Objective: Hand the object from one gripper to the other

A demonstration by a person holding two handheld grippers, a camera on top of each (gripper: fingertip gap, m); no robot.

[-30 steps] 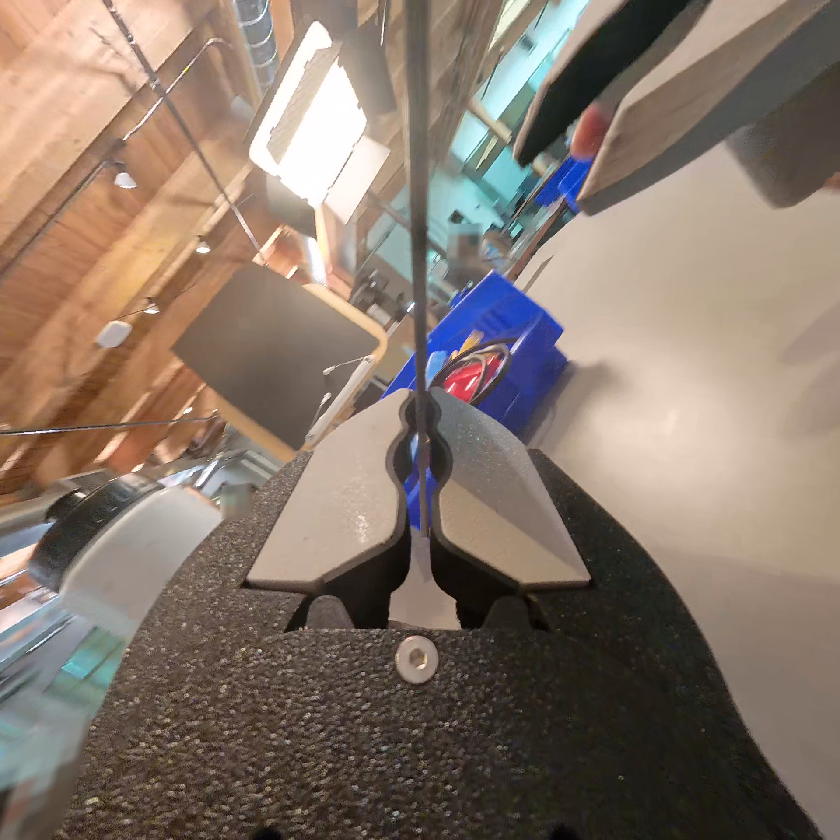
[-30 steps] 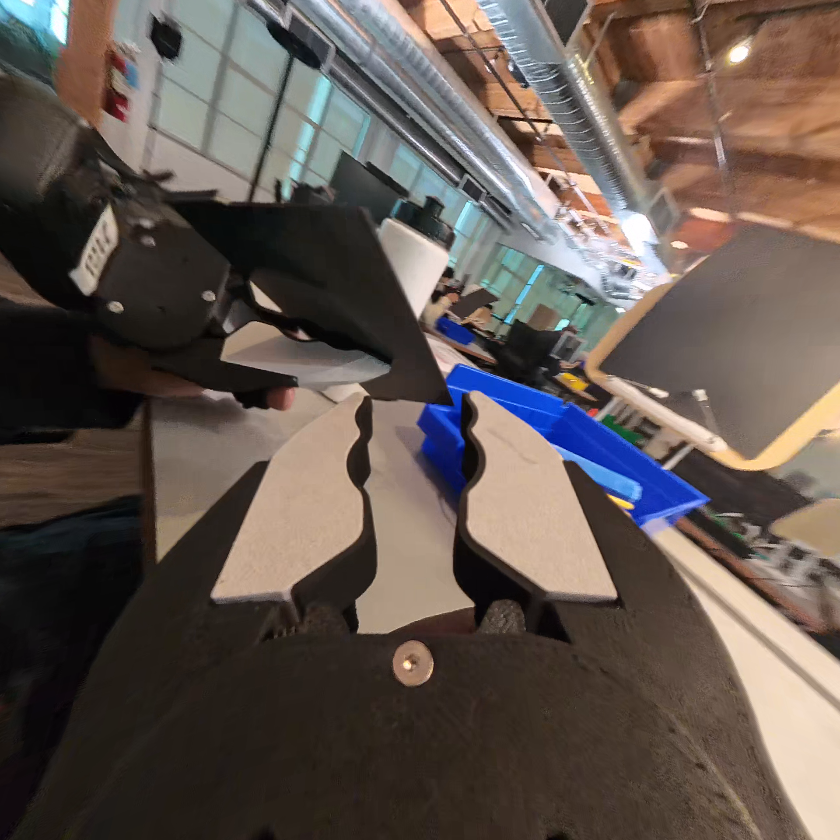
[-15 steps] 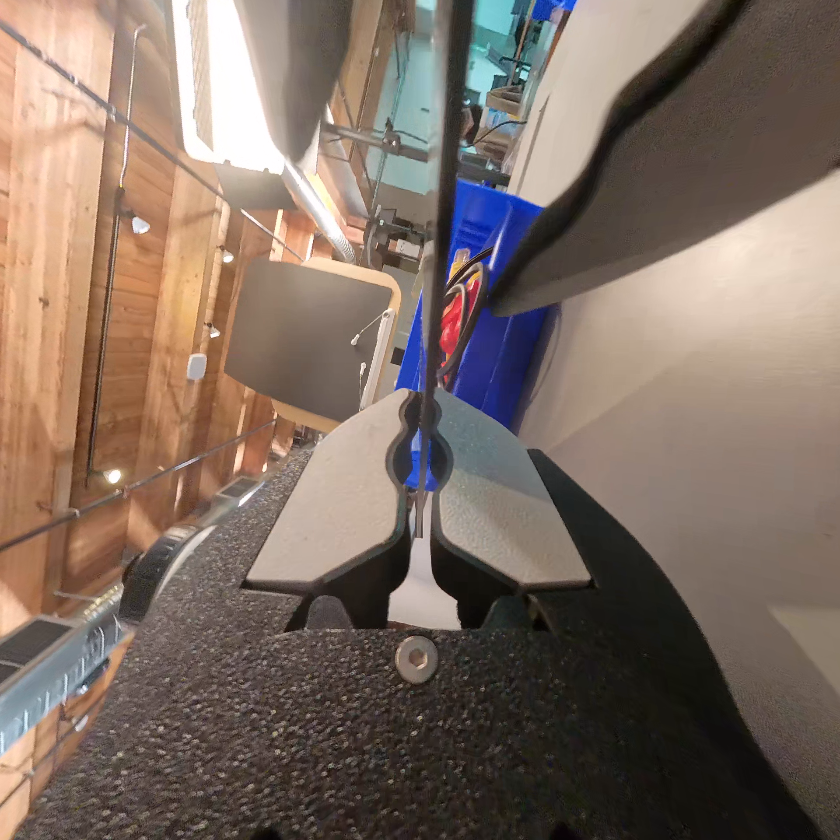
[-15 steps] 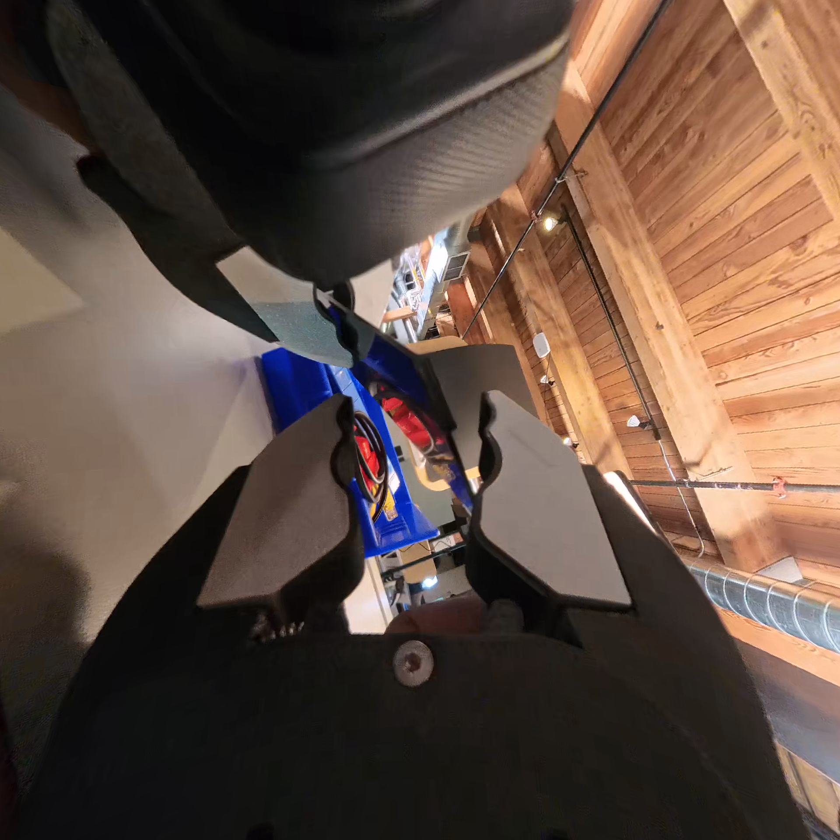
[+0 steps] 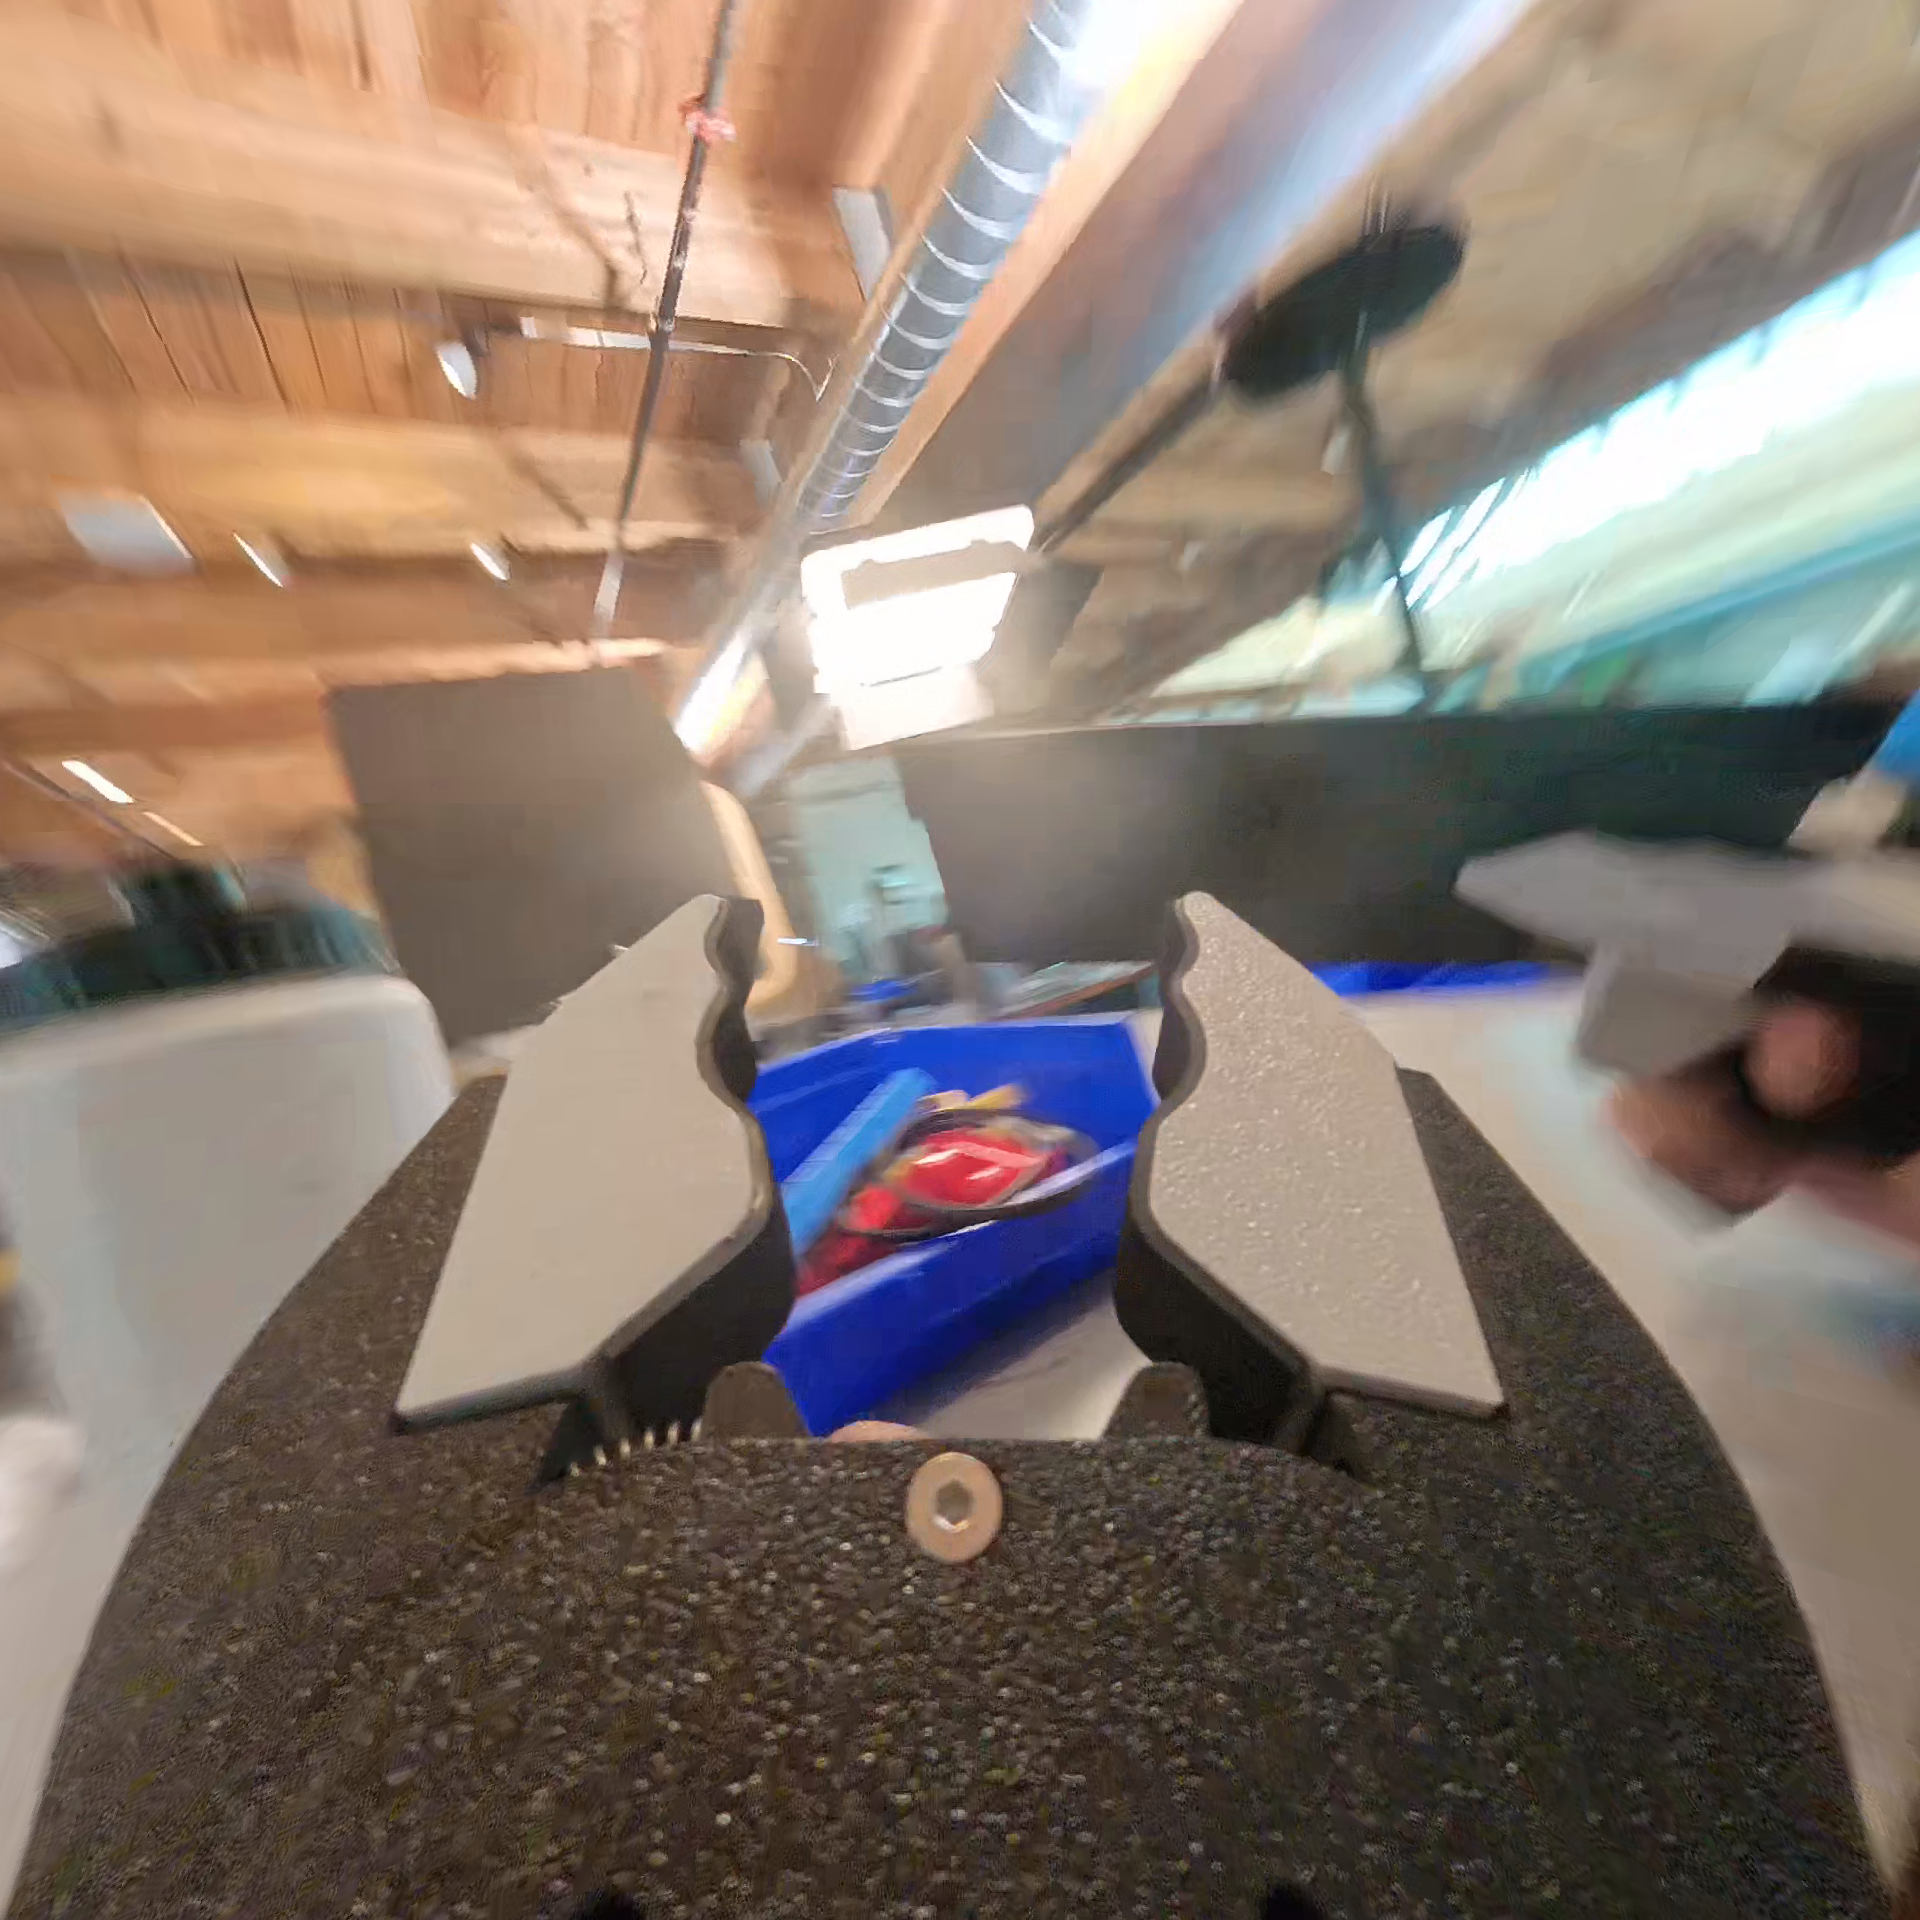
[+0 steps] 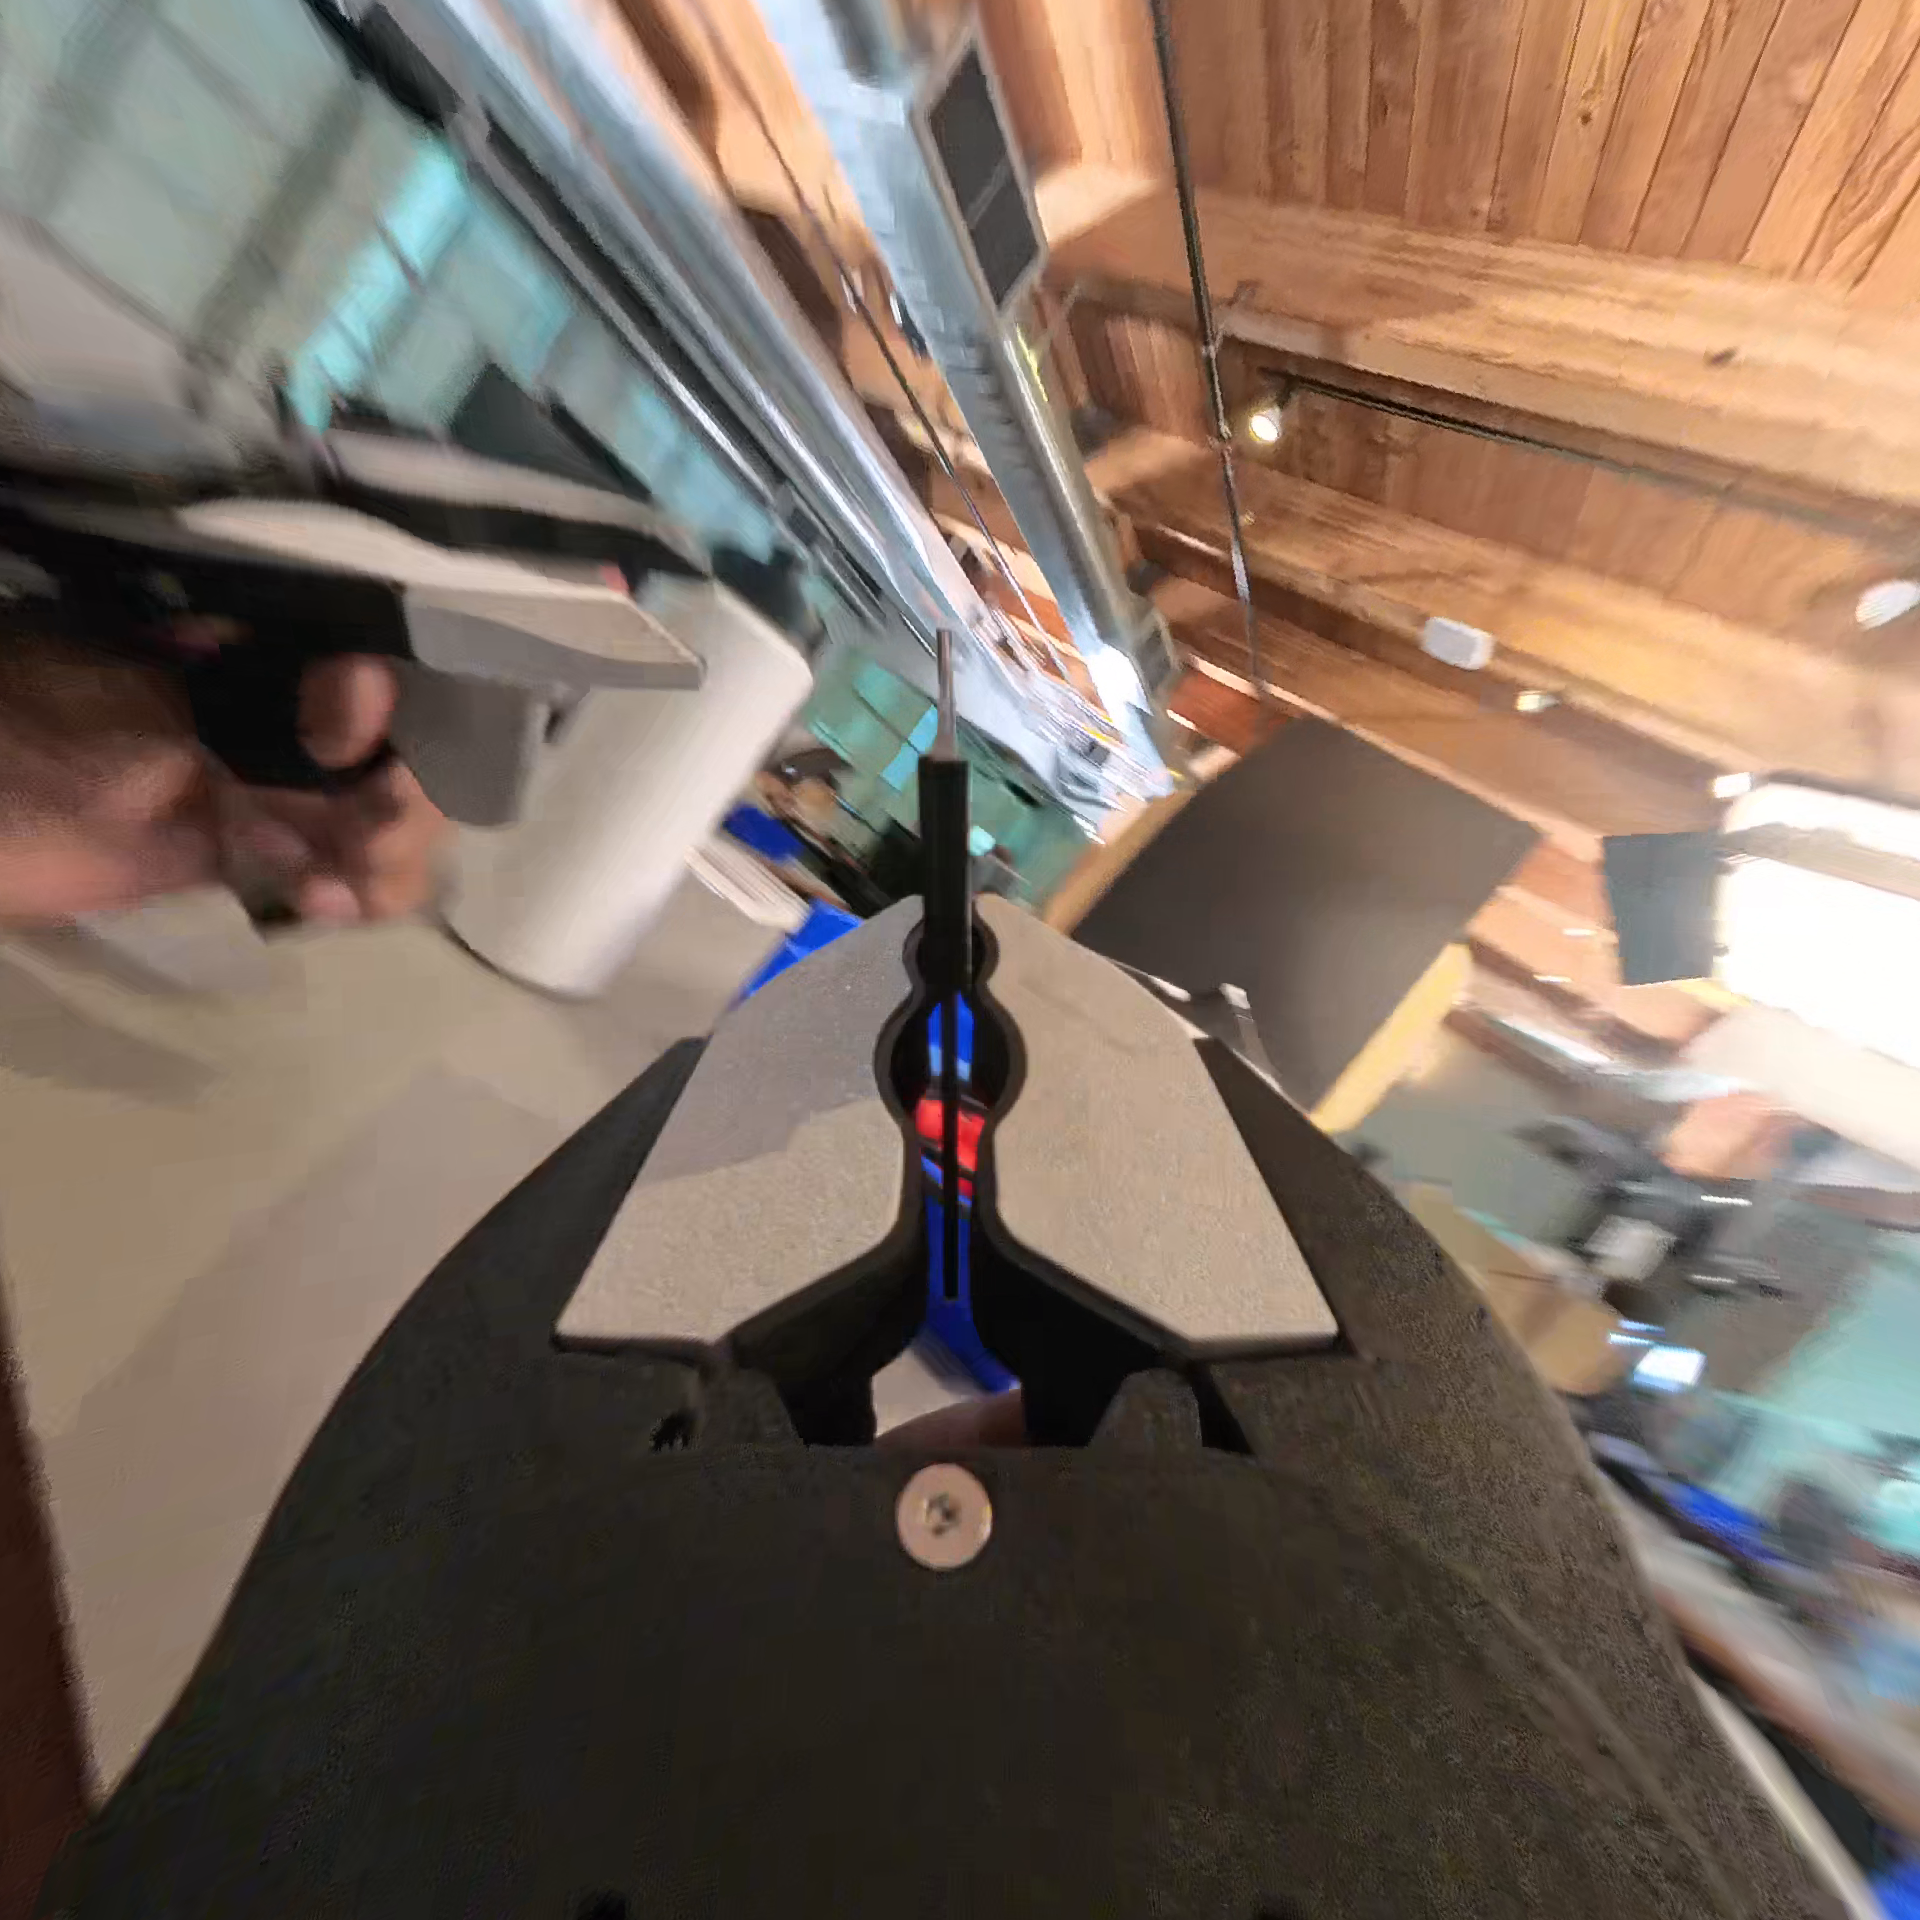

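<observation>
The object is a thin black flat sheet (image 6: 945,831). In the right wrist view it is edge-on, with a small grey tip, and stands up between the fingertips. My right gripper (image 6: 948,920) is shut on it. In the left wrist view the sheet (image 5: 1351,831) shows as a wide dark panel at upper right, held by the right gripper's grey fingers (image 5: 1621,914). My left gripper (image 5: 956,914) is open and empty, with its jaws wide apart. It also shows blurred at the left of the right wrist view (image 6: 520,623), clear of the sheet.
A blue bin (image 5: 935,1309) with red and blue items sits on the pale table (image 5: 1662,1455) ahead of the left gripper. A white container (image 6: 623,831) stands at the left. A person's hand (image 5: 1766,1101) holds the right gripper. Both views are motion-blurred.
My left gripper has opened and let go of the sheet. My right gripper has shut on it. The two grippers have drawn apart and both views have swung round.
</observation>
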